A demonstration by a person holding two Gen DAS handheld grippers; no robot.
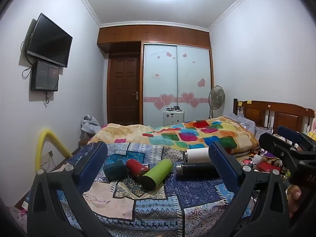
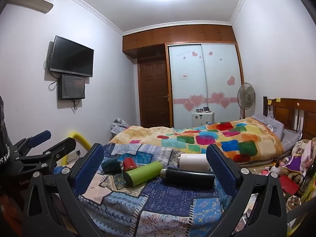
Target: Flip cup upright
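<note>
Several cups lie on their sides on a patterned blue cloth (image 1: 197,191) on the bed: a dark teal cup (image 1: 115,170), a red cup (image 1: 136,167), a green cup (image 1: 157,174), a black cup (image 1: 197,169) and a white cup (image 1: 197,155). All show in the right wrist view too: teal (image 2: 111,165), red (image 2: 129,163), green (image 2: 144,172), black (image 2: 187,174), white (image 2: 194,161). My left gripper (image 1: 158,167) is open and empty, held above and short of the cups. My right gripper (image 2: 156,169) is open and empty, also short of them.
A colourful checked blanket (image 1: 187,136) lies behind the cups. Clutter and toys (image 2: 292,164) sit at the right by the wooden headboard (image 2: 292,114). A yellow padded rail (image 1: 42,148) is at the left edge. A fan (image 2: 245,96) and wardrobe (image 2: 203,83) stand at the back.
</note>
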